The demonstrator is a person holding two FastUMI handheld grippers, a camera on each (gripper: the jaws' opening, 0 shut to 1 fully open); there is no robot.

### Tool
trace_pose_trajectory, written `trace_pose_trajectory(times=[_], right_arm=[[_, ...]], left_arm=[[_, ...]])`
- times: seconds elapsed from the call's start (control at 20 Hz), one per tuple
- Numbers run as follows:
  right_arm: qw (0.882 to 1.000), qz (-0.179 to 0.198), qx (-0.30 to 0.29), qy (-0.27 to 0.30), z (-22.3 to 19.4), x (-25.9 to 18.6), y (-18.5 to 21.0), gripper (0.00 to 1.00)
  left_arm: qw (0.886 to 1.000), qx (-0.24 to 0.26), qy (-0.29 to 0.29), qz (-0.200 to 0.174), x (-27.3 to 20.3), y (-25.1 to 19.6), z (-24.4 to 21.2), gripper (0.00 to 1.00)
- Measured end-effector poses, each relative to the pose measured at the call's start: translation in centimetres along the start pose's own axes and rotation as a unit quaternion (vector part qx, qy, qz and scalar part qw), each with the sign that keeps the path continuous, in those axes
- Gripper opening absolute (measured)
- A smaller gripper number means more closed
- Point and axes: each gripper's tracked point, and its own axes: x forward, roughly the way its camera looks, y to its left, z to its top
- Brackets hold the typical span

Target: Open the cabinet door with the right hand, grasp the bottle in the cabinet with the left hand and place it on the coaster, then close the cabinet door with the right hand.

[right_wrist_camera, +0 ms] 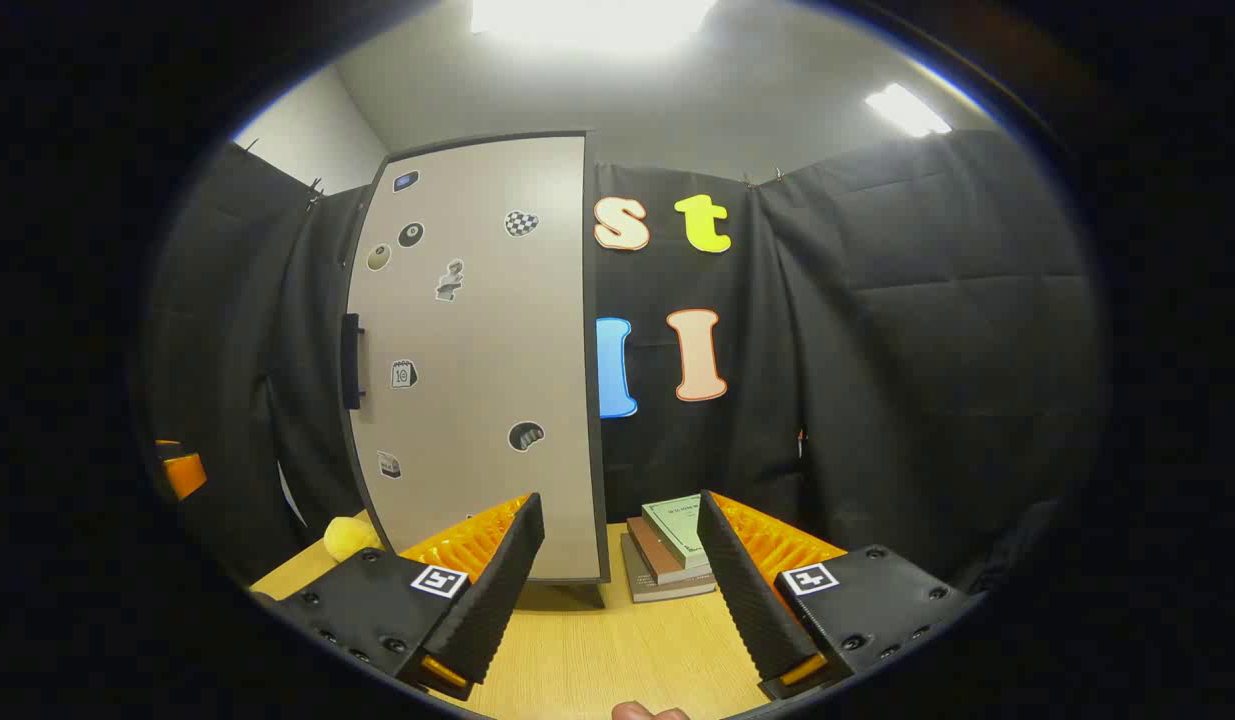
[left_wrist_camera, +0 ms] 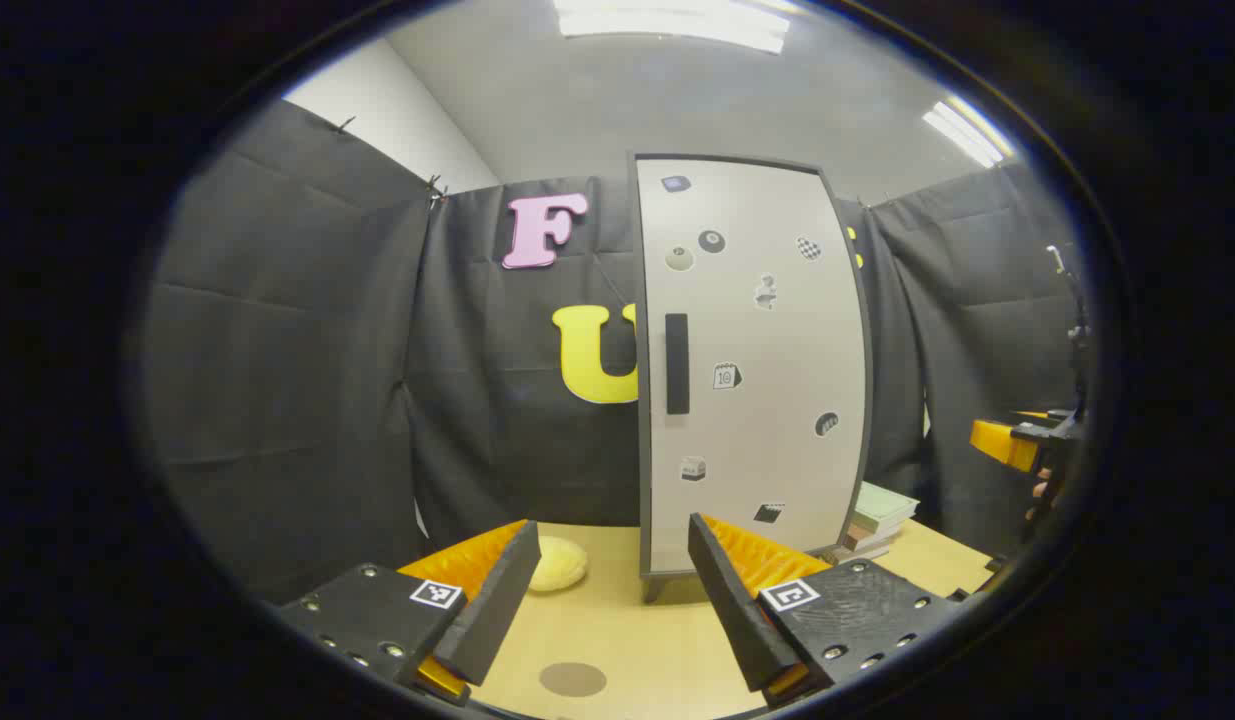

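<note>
left claw (left_wrist_camera: 597, 610) wide open, empty | right claw (right_wrist_camera: 617, 590) same | cabinet (left_wrist_camera: 752, 370) shut on wooden table (left_wrist_camera: 637, 630)

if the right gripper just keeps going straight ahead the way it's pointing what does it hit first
Most likely the right edge of the closed cabinet door, or the booth wall just beside it. The open right gripper points about at that edge, with the stack of books slightly right. Depth is hard to judge.

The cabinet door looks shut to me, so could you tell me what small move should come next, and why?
Probably bring the right tongs toward the handle on the cabinet door: the door is closed, both tongs are open and holding nothing.
</note>
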Motion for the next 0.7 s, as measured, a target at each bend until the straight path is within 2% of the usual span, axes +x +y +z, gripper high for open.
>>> trace_pose_trajectory(times=[0.1, 0.15, 0.5, 0.55, 0.7], right_arm=[[1.0, -0.002, 0.0, 0.001, 0.1, -0.1, -0.3, 0.92], [1.0, -0.005, 0.002, -0.001, 0.2, -0.1, -0.4, 0.98], [1.0, 0.008, -0.002, 0.004, 0.2, 0.0, 0.5, 0.98], [1.0, 0.011, -0.002, 0.005, 0.1, 0.0, 0.7, 0.98], [1.0, 0.017, -0.005, 0.005, 0.4, 0.1, 1.2, 0.98]], left_arm=[[1.0, -0.008, 0.004, -0.002, -0.4, 0.0, -0.5, 0.89], [1.0, -0.007, 0.006, 0.0, -0.7, 0.2, -0.8, 0.89], [1.0, -0.024, 0.014, 0.007, -1.3, 0.6, -1.4, 0.89], [1.0, -0.023, 0.014, 0.007, -1.2, 0.6, -1.4, 0.92], [1.0, -0.017, 0.016, 0.008, -1.3, 0.6, -1.7, 0.92]])
